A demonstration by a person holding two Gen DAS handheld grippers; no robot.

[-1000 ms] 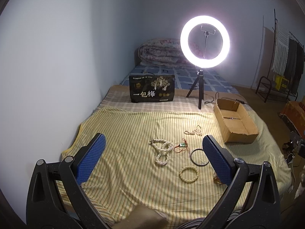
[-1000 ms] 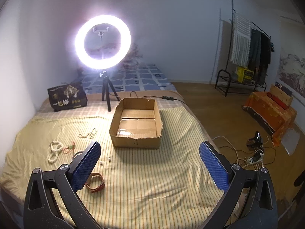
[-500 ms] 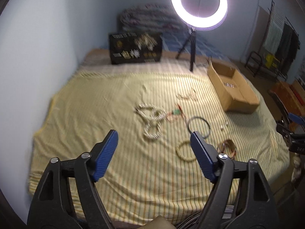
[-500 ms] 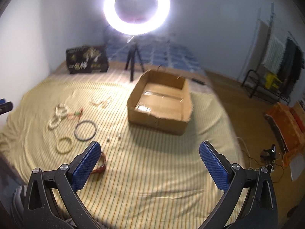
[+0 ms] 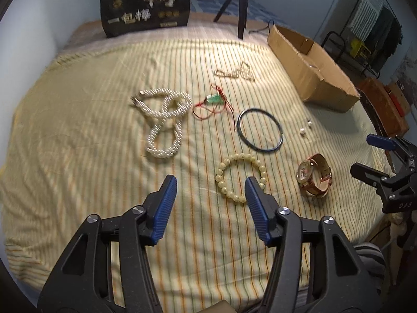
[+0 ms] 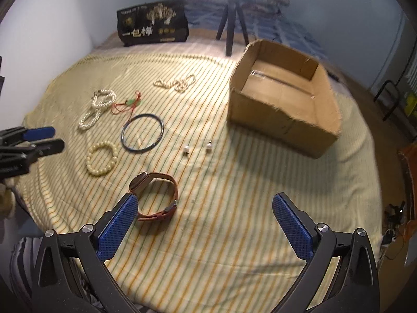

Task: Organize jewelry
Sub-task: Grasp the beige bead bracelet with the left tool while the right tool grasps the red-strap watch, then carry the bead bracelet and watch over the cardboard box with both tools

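Jewelry lies on a yellow striped bedspread (image 5: 78, 135). My left gripper (image 5: 211, 203) is open and empty, just short of a pale bead bracelet (image 5: 241, 174). Beyond lie a dark bangle (image 5: 260, 130), a twisted pearl necklace (image 5: 164, 120), a red cord with a green pendant (image 5: 213, 101) and a thin bead chain (image 5: 235, 71). My right gripper (image 6: 206, 221) is open and empty, its left finger by a brown-strapped watch (image 6: 156, 195). Two small white earrings (image 6: 196, 147) lie ahead of it. An open cardboard box (image 6: 284, 96) stands at the right.
A black printed bag (image 6: 152, 26) and a ring-light tripod (image 6: 232, 23) stand at the far edge of the bed. A clothes rack (image 5: 370, 34) and orange boxes (image 5: 385, 104) are on the floor to the right. The bed's near edge is right under both grippers.
Both grippers have tilted down and moved forward over the bedspread, closer to the jewelry. The left jaws have narrowed somewhat. The ring light has left the top of both views.
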